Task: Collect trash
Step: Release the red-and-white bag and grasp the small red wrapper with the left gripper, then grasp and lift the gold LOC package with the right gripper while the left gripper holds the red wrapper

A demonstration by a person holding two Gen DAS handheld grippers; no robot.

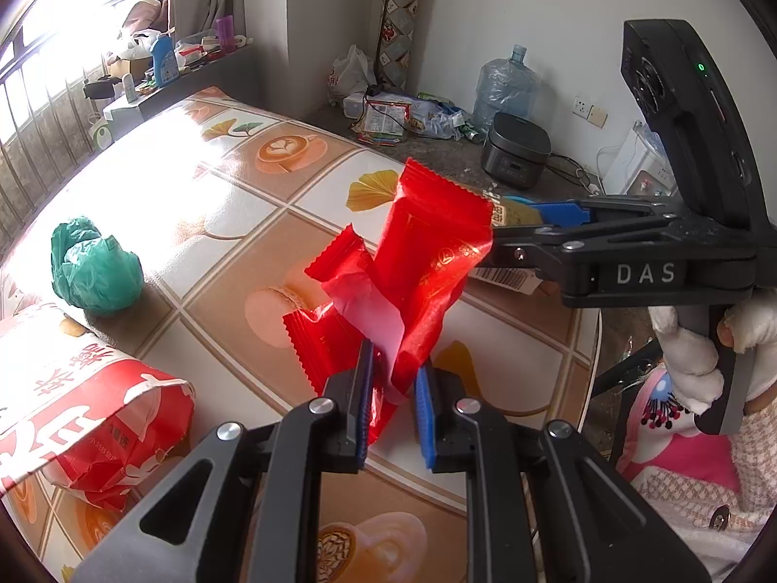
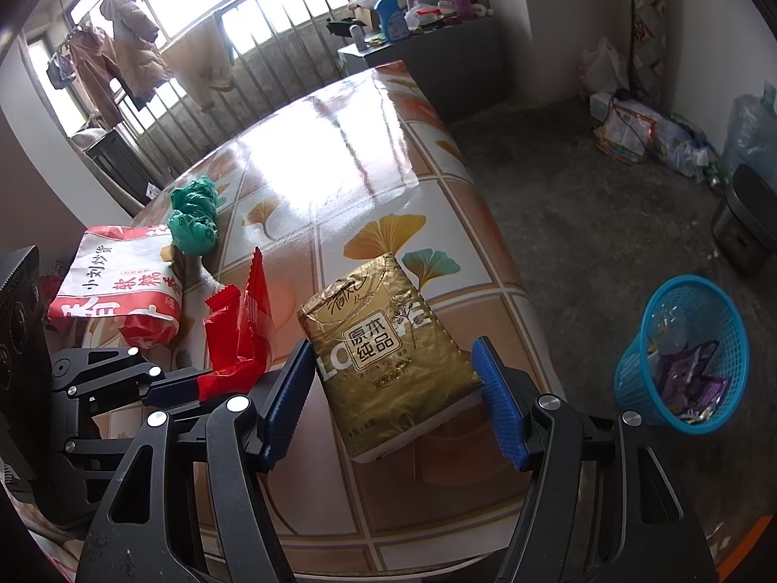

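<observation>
- The left gripper point(image 1: 393, 379), black with blue ribbed pads, is clamped on a bunch of crinkled red plastic snack wrappers point(image 1: 413, 267); the wrappers rise from between its fingers and fan out above the table top, with a pale pink inner side showing just above the pads.
- The right gripper point(image 2: 396, 398) stands with its jaws spread wide, one blue pad on either side of a gold plastic packet of paper tissues point(image 2: 383, 340); the left pad looks to be touching the packet's edge, the right pad sits at its lower right corner, and whether either presses in I cannot tell.
- The gold packet lies flat near the right edge of the table point(image 2: 349, 155), which wears a glossy tiled cloth printed with ginkgo leaves and coffee cups.
- In the left wrist view the right gripper point(image 1: 558, 223) reaches in from the right, its tips hidden behind the raised red wrappers, with only a strip of the gold packet point(image 1: 519, 211) showing there.
- In the right wrist view the left gripper point(image 2: 184, 388) and its red wrappers point(image 2: 238, 335) sit just left of the gold packet, apart from it.
- A red-and-white printed paper food bag point(image 1: 92, 418) lies near the table's left edge.
- Just beyond it rests a crumpled green plastic bag point(image 1: 94, 267), touching the paper bag's far corner in the right wrist view.
- On the floor, right of the table and well apart from it, stands a blue mesh plastic waste basket point(image 2: 680, 354) with wrappers inside.
</observation>
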